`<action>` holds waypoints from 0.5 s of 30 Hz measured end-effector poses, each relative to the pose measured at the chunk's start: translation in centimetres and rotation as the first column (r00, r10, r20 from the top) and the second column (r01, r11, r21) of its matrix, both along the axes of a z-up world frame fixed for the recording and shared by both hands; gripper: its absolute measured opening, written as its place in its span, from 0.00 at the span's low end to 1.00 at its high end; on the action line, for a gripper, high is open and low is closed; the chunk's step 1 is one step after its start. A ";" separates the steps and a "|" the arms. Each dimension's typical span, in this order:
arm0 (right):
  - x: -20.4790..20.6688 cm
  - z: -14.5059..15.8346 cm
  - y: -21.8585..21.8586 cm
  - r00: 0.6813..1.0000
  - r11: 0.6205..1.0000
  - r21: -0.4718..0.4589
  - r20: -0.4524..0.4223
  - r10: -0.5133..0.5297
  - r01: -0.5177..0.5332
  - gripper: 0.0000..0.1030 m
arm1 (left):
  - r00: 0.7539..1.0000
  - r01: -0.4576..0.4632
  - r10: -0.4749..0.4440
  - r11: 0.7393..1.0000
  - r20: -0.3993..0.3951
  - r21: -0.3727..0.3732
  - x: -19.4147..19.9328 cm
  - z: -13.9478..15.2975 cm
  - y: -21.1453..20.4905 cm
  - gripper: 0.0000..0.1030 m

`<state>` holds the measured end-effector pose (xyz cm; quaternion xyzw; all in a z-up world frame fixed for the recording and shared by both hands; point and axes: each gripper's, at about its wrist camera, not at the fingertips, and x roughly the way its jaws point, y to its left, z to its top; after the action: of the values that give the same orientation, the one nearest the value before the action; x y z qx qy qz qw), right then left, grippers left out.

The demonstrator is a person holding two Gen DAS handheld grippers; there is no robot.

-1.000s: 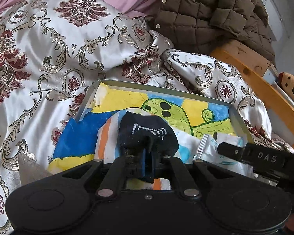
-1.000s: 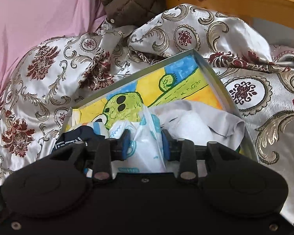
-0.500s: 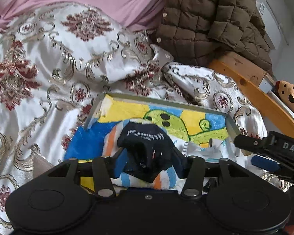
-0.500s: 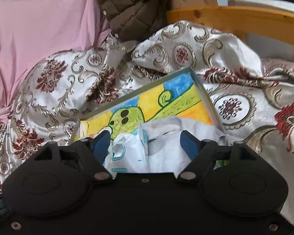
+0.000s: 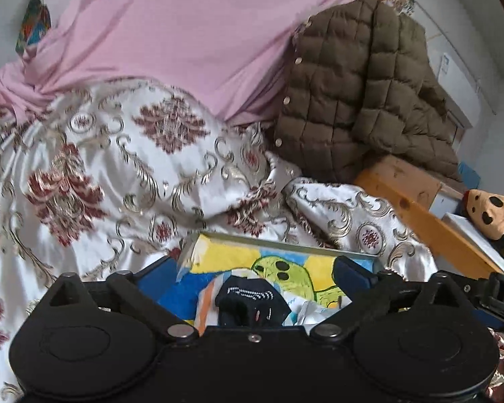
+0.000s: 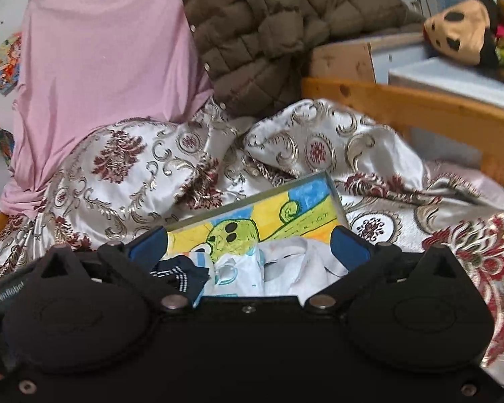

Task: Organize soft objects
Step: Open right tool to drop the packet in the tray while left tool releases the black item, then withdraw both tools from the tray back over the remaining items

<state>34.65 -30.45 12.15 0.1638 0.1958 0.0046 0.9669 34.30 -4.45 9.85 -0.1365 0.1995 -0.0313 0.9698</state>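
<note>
Light: soft, even daylight, fairly bright; its source is out of view.
Glare: silvery sheen on the satin bedspread folds.
Shadows: faint, deepest in the creases of the brown quilted jacket.
Blur: slight motion smear throughout; the pink cloth and the plush toy look soft.
Distortion: strong fisheye bend, the wooden bed rail curving near the edges.
Foreground: each black tool body is dark, with little detail.

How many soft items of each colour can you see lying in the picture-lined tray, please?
Dark navy sock: 1
Striped cloth, orange and blue on white: 1
White cloth with blue print: 1
Plain white cloth: 1
Total: 4, all in the tray.
</note>
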 end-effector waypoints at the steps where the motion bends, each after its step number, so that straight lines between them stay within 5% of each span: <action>1: -0.7 0.4 0.2 1.000 1.000 -0.010 0.006 -0.001 0.001 0.99 | 1.000 -0.001 0.001 1.000 0.009 0.009 -0.6 0.3 0.0 0.99; 15: -10.5 1.9 2.1 0.999 0.983 -0.185 0.037 0.006 0.001 1.00 | 0.999 -0.003 -0.001 0.995 0.043 0.096 -9.8 0.6 0.3 0.99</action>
<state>24.17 -28.38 14.03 0.0730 0.1775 -0.0092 0.9814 24.52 -4.16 10.44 -0.0893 0.1796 -0.0240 0.9794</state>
